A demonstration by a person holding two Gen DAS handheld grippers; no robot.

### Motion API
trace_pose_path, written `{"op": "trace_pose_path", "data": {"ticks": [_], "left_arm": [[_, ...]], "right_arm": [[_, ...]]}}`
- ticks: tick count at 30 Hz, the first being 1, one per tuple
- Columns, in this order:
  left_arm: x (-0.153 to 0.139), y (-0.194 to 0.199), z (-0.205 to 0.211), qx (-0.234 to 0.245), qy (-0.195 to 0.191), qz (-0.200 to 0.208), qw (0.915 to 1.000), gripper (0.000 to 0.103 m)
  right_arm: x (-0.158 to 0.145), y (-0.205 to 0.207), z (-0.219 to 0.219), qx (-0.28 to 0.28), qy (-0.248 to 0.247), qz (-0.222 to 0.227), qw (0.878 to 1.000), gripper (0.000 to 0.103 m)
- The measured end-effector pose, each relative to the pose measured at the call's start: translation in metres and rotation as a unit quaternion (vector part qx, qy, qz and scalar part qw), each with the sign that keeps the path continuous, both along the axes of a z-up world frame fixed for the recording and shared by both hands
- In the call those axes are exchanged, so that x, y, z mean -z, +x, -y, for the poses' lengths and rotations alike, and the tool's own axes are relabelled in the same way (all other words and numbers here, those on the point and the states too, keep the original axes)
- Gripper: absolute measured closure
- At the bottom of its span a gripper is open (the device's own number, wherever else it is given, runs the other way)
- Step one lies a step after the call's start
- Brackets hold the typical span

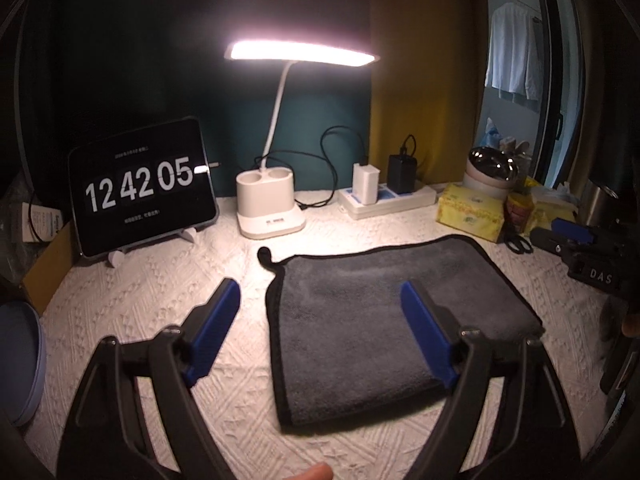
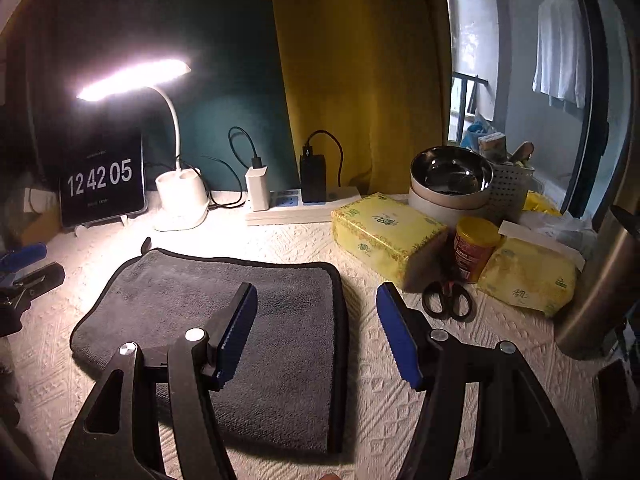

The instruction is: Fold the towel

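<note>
A grey towel point(image 1: 360, 312) with black trim lies folded flat on the white patterned tablecloth point(image 1: 160, 288); it also shows in the right wrist view point(image 2: 224, 300). Its hanging loop point(image 1: 265, 256) sticks out at the far left corner. My left gripper point(image 1: 320, 292) is open and empty, held above the towel's left edge. My right gripper point(image 2: 316, 300) is open and empty, above the towel's right edge. The right gripper shows at the right edge of the left wrist view point(image 1: 580, 236), and the left gripper at the left edge of the right wrist view point(image 2: 28, 272).
Along the back stand a tablet clock point(image 1: 140, 188), a lit desk lamp point(image 1: 272, 208) and a power strip with chargers point(image 1: 384, 196). Yellow tissue packs point(image 2: 384, 232), black scissors point(image 2: 446, 300), a red can point(image 2: 474, 248), a steel bowl point(image 2: 452, 172) and a metal flask point(image 2: 600, 280) crowd the right.
</note>
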State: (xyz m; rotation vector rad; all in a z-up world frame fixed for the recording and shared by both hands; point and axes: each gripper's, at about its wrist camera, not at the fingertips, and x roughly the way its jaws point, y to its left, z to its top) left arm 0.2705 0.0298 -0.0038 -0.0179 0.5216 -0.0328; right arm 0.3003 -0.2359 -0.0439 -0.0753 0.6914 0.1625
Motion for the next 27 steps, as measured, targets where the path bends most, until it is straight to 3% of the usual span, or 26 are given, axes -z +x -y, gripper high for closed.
{"op": "trace_pose_path", "data": {"ticks": [13, 27], "left_arm": [[0.003, -0.073, -0.008, -0.036, -0.038, 0.032, 0.9981, 0.019], [0.007, -0.149, 0.006, -0.043, -0.016, 0.084, 0.9954, 0.019]], "right_arm": [[-0.020, -0.078, -0.006, 0.000, 0.004, 0.052, 0.999, 0.038], [-0.028, -0.143, -0.007, 0.002, -0.002, 0.080, 0.997, 0.038]]}}
